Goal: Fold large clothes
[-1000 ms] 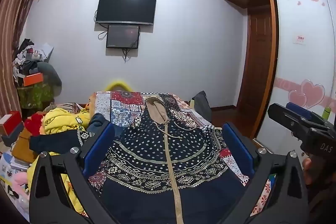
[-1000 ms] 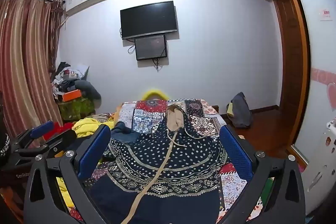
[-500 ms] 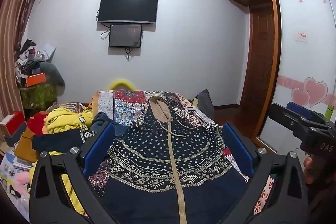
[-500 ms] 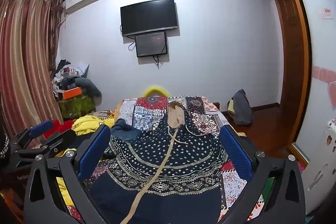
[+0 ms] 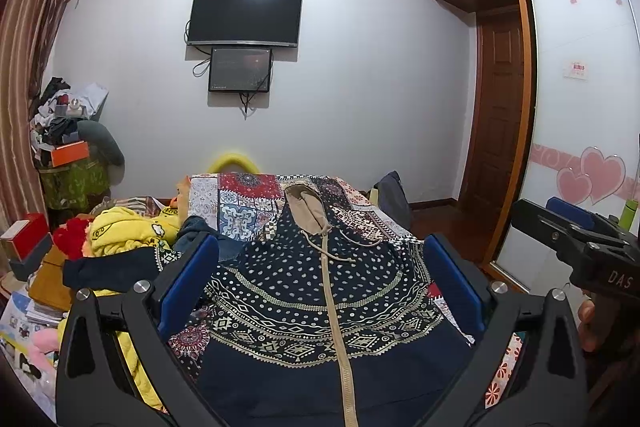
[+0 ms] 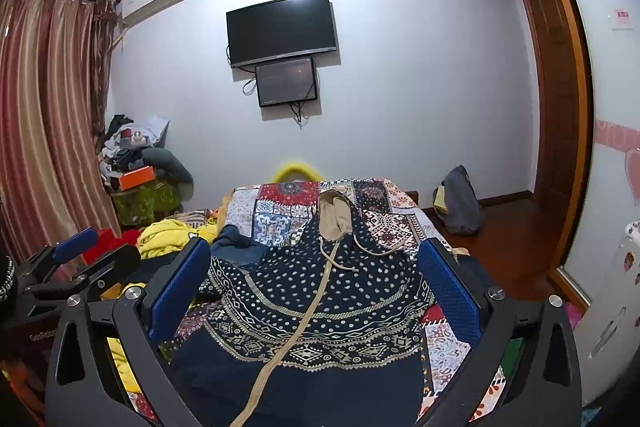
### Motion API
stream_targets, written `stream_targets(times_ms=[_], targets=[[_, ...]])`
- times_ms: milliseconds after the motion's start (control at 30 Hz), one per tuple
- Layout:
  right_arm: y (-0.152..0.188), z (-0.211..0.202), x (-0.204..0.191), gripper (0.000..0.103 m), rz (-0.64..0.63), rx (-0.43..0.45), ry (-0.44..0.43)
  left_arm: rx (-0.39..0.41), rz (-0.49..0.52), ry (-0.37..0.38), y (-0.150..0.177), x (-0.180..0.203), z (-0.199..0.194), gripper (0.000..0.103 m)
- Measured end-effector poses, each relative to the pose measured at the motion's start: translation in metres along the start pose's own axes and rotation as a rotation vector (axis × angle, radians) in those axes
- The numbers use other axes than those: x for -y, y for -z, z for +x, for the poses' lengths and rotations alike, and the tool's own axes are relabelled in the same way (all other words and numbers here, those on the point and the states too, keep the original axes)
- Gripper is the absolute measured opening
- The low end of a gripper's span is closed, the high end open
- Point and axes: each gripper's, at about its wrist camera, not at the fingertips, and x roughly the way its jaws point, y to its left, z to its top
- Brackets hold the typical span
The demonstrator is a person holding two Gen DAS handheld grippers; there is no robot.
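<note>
A navy patterned hooded garment (image 5: 320, 291) (image 6: 320, 291) with a tan zip strip and tan hood lining lies flat on the patchwork bedspread (image 5: 248, 199) (image 6: 280, 203), hood pointing to the far wall. My left gripper (image 5: 320, 267) hovers open above its middle, blue pads wide apart, nothing between them. My right gripper (image 6: 316, 267) is likewise open over the garment. The right gripper (image 5: 580, 243) also shows at the right edge of the left wrist view, held by a hand. The left gripper (image 6: 76, 259) appears at the left edge of the right wrist view.
Yellow clothes (image 5: 124, 231) (image 6: 172, 231), dark items and boxes pile up left of the bed. A cluttered stand (image 5: 72, 163) sits by the curtain. A dark bag (image 6: 460, 203) rests on the floor at right, near the wooden door and the sliding wardrobe (image 5: 580, 107).
Both views have shifted slightly, so the garment and far wall sit a little lower and farther right in frame. Both grippers stay open and the garment has not moved.
</note>
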Motion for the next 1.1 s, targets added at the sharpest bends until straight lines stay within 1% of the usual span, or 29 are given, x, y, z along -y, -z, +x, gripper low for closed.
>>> stream_targets(times_ms=[1100], targets=[[-0.0012, 0.0002, 0.0032, 0.103, 0.011, -0.014, 0.005, -0.003, -0.012, 0.009, 0.0004, 0.0017, 0.0041, 0.103]])
